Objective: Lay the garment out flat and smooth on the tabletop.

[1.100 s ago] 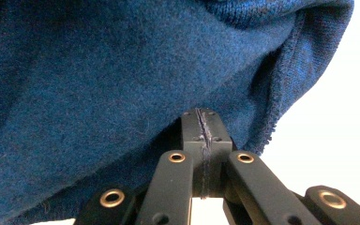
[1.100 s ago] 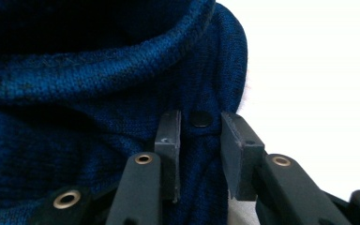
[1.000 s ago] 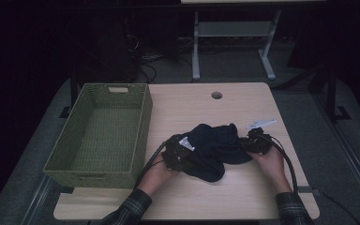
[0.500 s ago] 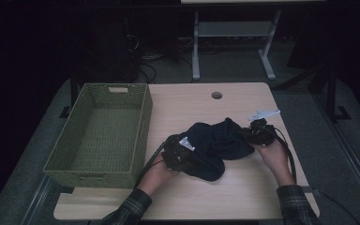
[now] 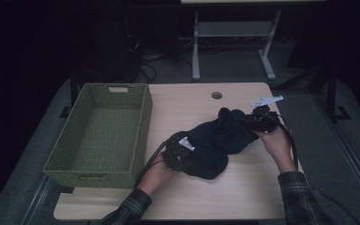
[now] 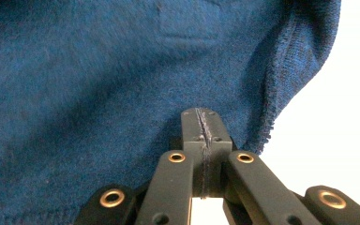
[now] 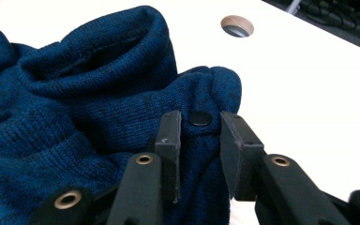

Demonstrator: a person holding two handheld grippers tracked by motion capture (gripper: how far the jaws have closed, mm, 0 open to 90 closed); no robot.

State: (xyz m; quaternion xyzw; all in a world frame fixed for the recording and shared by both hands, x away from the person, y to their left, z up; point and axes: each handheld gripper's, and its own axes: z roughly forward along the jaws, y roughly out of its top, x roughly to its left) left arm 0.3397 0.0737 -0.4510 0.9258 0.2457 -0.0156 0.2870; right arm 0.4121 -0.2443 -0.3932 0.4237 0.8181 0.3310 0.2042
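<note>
Left gripper [image 6: 201,140] jaws pinched together on dark blue knitted garment [image 5: 215,140]; right gripper [image 7: 199,140] jaws clamp a bunched fold. Risk: thick knit slipping from right jaws under lifting tension.

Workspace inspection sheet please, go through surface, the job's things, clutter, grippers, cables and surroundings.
Surface: light wooden table with a round cable hole.
Job's things: dark blue knit garment, bunched mid-table; green woven basket to its left, nothing in it.
Clutter: nothing seen.
Grippers: left gripper shut on the garment's fabric; right gripper clamped on a fold with a dark button.
Cables: black cable trails from the left gripper.
Surroundings: dark room; white table frame and floor cables behind.
</note>
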